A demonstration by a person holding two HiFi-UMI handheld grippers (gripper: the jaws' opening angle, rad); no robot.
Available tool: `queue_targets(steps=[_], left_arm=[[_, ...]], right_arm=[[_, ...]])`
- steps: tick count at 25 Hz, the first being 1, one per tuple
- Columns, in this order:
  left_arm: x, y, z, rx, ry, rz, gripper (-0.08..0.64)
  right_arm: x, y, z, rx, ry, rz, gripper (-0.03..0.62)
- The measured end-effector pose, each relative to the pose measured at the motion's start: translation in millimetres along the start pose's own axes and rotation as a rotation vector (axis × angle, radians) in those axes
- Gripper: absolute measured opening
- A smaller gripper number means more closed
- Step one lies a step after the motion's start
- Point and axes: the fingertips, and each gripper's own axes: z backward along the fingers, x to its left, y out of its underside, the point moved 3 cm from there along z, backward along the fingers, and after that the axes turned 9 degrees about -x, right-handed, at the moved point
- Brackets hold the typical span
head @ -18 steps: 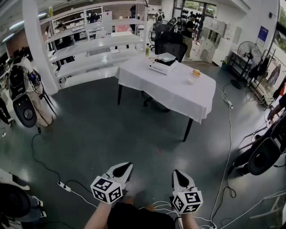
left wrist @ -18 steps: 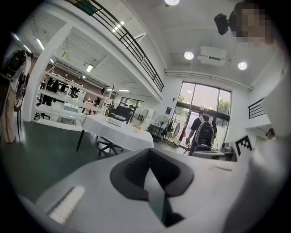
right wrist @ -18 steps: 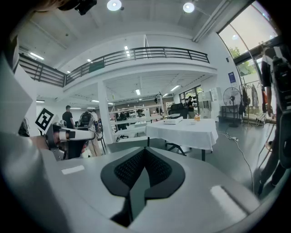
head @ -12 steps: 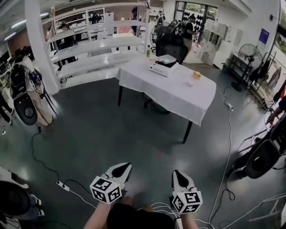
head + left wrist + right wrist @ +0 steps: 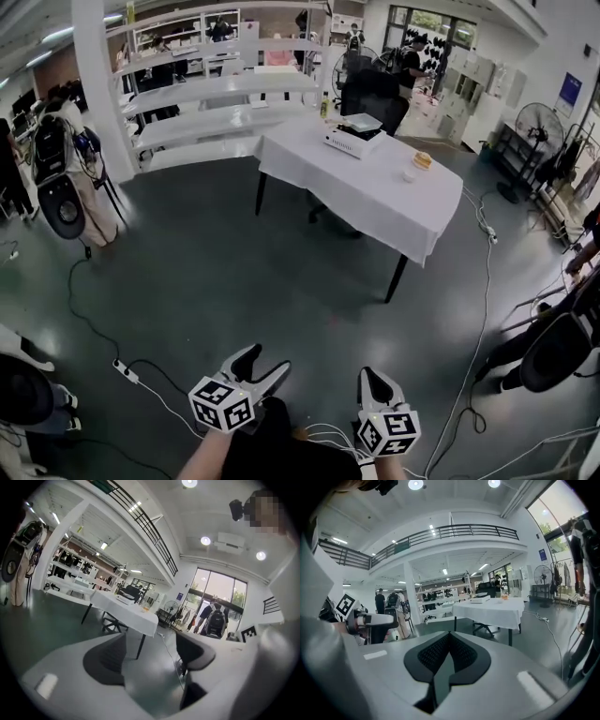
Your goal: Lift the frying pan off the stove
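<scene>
Two grippers (image 5: 266, 359) (image 5: 367, 375), one stove (image 5: 351, 142)

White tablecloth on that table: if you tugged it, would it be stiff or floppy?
Probably floppy: the white tablecloth drapes over the edges and hangs down at the corners. It would likely bunch rather than lift flat. A tug might also drag the white box-shaped stove sitting on it.

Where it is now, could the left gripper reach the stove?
Probably not: the left gripper, open and empty, hangs near the person, while the stove sits on the table far across the floor. The way looks free.
</scene>
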Motion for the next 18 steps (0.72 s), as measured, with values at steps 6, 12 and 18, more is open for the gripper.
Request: queue_targets(steps=[6,12,18], left_arm=[[1.3,-3.8,2.0,-0.019,-0.031,-0.044,0.42],[13.8,-10.4,-13.5,-0.016,-0.055,-0.063,0.421],[49.7,-31.6,-60.0,-0.026,-0.056,-0.047,0.429]], right_arm=[[-5.9,1.6,-7.0,0.005,-0.031,-0.008,0.004],[-9.6,-1.2,-30.8,0.009,-0.059,-0.007,0.005],[-25.8,-15.0,-89.7,0.008,-0.061,0.011,0.004]])
